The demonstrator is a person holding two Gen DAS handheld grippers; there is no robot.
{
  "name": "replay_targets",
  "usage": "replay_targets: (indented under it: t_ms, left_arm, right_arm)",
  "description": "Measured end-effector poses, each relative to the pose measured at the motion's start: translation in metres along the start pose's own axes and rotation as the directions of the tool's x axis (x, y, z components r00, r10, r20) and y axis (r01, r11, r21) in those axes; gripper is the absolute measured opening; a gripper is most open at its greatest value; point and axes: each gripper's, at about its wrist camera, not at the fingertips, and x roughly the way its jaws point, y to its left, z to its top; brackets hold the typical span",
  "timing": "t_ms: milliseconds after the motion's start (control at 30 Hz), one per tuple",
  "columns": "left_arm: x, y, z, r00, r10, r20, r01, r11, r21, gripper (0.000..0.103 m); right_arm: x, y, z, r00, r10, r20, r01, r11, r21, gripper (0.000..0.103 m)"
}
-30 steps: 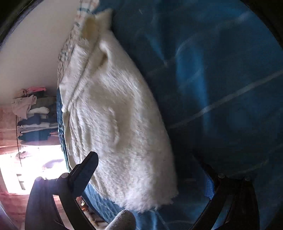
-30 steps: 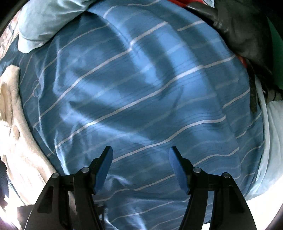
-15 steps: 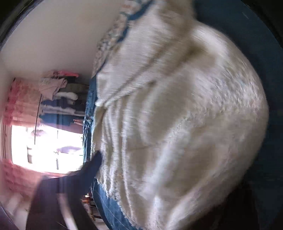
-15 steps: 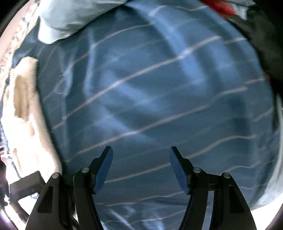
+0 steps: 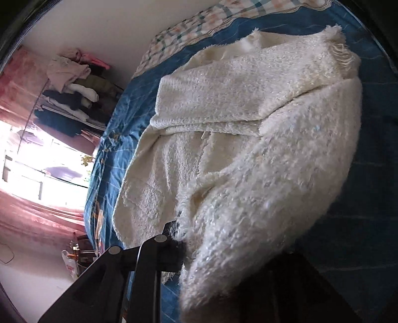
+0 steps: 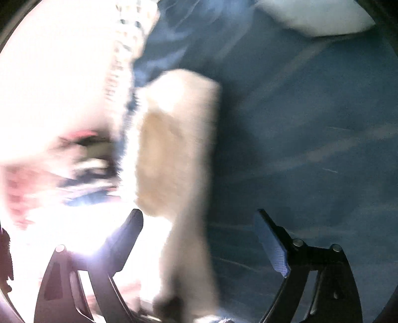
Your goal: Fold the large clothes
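A cream fluffy sweater (image 5: 223, 104) lies spread on the blue striped bed sheet (image 5: 129, 104). My left gripper (image 5: 199, 236) holds its near edge: the jaws are closing with the fabric bunched between them and lifted, draping over toward the right. Only the left finger (image 5: 171, 231) shows; the other is buried under the fabric. In the blurred right wrist view the sweater (image 6: 174, 139) hangs as a strip in front of my right gripper (image 6: 201, 238). Its jaws are opening wide, and the pads are apart from the fabric.
A checked cover (image 5: 199, 32) lies at the far end of the bed against the white wall. A rack piled with clothes (image 5: 72, 87) stands by a bright window (image 5: 37, 161) with pink curtains. A pale pillow (image 6: 311, 17) lies at the top of the right wrist view.
My left gripper went from wide open to closed on the sweater's edge and raised it, and the view rolled. My right gripper swung left to the sweater and its jaws widened.
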Motion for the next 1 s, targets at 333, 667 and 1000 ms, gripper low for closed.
replay_targets:
  t_ms: [333, 667, 1000]
  left_arm:
    - [0.015, 0.026, 0.005, 0.992, -0.121, -0.028, 0.12, 0.992, -0.028, 0.019]
    - [0.02, 0.111, 0.016, 0.961, -0.277, -0.007, 0.275, 0.956, -0.098, 0.019]
    - [0.107, 0.226, 0.022, 0.913, -0.404, -0.058, 0.377, 0.89, -0.258, 0.024]
  right_arm:
    - [0.104, 0.017, 0.025, 0.997, -0.056, -0.053, 0.063, 0.988, 0.143, 0.049]
    - [0.131, 0.139, -0.001, 0.981, -0.193, 0.02, 0.194, 0.981, -0.031, 0.026]
    - [0.251, 0.293, -0.034, 0.898, -0.44, -0.008, 0.423, 0.869, -0.256, 0.026]
